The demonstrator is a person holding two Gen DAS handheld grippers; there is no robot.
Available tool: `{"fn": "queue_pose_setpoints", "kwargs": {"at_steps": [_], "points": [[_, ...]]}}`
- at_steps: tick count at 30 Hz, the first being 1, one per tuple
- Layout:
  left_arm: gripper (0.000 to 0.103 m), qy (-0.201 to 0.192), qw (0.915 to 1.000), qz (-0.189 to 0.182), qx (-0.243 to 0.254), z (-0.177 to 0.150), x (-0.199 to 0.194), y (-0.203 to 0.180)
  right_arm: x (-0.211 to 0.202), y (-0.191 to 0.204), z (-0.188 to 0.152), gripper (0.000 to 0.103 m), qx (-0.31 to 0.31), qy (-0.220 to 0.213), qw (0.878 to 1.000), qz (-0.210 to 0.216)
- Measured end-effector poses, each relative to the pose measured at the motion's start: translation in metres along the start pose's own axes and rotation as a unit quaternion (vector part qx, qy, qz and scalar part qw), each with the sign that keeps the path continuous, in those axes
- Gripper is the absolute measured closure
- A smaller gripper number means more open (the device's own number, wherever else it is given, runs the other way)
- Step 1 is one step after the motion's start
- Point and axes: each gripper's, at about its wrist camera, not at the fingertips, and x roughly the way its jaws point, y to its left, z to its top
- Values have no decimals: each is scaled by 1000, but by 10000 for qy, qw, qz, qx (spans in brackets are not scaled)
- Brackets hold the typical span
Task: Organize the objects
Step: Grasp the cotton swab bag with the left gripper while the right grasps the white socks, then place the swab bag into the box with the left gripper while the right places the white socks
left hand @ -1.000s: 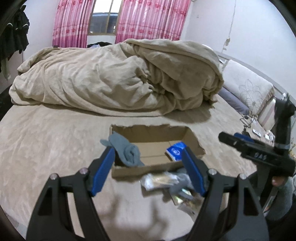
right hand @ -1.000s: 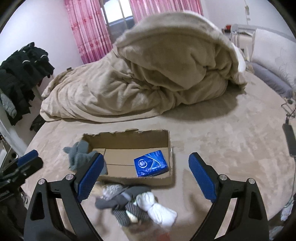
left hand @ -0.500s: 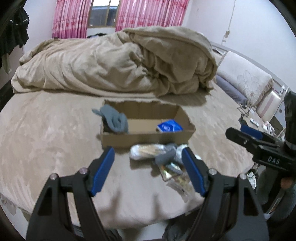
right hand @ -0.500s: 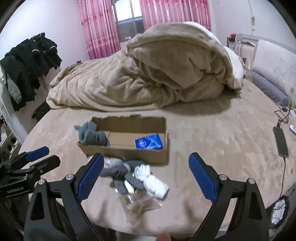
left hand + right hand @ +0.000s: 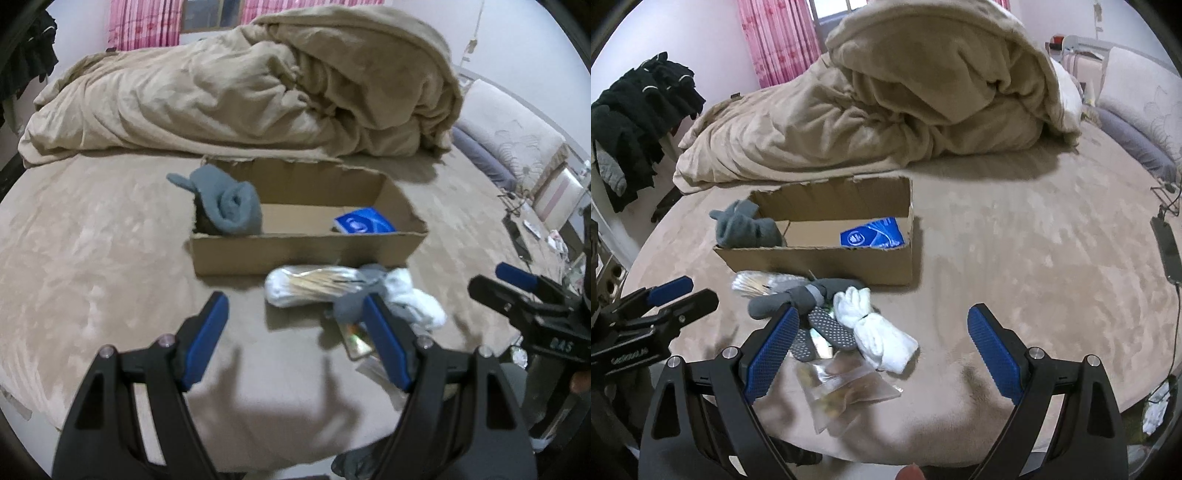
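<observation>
A cardboard box (image 5: 306, 251) (image 5: 820, 260) sits on the bed. A rolled grey sock (image 5: 231, 205) (image 5: 744, 227) hangs over its left end and a blue packet (image 5: 364, 223) (image 5: 873, 232) lies inside at the right. In front of the box lies a pile: a bag of cotton swabs (image 5: 314, 286) (image 5: 755, 284), dark grey socks (image 5: 805, 297), a white sock roll (image 5: 875, 328) and clear plastic bags (image 5: 846, 387). My left gripper (image 5: 295, 332) is open and empty in front of the pile. My right gripper (image 5: 881, 347) is open and empty above the pile's near side.
A big beige duvet (image 5: 258, 85) is heaped behind the box. Pillows (image 5: 509, 129) lie at the right. Black clothes (image 5: 639, 107) hang at the left. A phone (image 5: 1165, 247) on a cable lies on the bed's right edge. The bed's front edge is close below both grippers.
Both grippers have drawn back and dropped lower from above the box toward the bed's front edge. The pile now lies between the fingers. Both stay open and empty.
</observation>
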Motion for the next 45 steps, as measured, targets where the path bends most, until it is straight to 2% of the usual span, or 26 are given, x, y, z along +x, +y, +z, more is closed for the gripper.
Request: {"fn": "queue_pose_setpoints", "kwargs": {"at_steps": [3,5,8,10,16,19,22,25,27,29,30,33,37,45], "points": [[27,90,10000,-21,-11,4,15,1,14,-3,-2,8,-14,110,9999,-8],[26,87,9998,-165,-13,7,22,-2,22,-6,-3,8,7,178,9998,0],[16,95,9996,-256,-66,13,33,-7,33,-11,-5,8,42,266,9996,3],[14,117,9997,-228,-61,16,39,-9,38,-13,-6,8,45,318,9995,8],[14,504,9986,-138,-114,16,69,-10,53,-11,-8,8,-26,491,9987,91],[14,746,9966,-166,-320,8,79,0,61,-9,-12,8,-68,604,9980,180],[14,891,9955,-126,-304,1,86,4,72,-9,-17,11,-26,744,9969,235],[14,877,9956,-172,-276,0,90,4,80,-5,-19,22,-67,817,9964,211],[14,903,9955,-171,-248,1,96,3,83,-2,-20,36,-115,840,9960,266],[17,907,9954,-213,-235,2,98,2,82,-1,-20,44,-121,833,9959,339],[24,893,9955,-264,-201,2,98,0,81,-1,-19,51,-120,823,9959,363],[33,815,9962,-253,-156,1,92,-1,76,-3,-18,59,-92,784,9961,403],[38,706,9967,-337,-214,-2,79,3,66,-5,-14,63,-83,694,9967,406],[39,325,9986,-378,-197,-1,35,5,33,-11,-3,66,33,288,9992,277]]}}
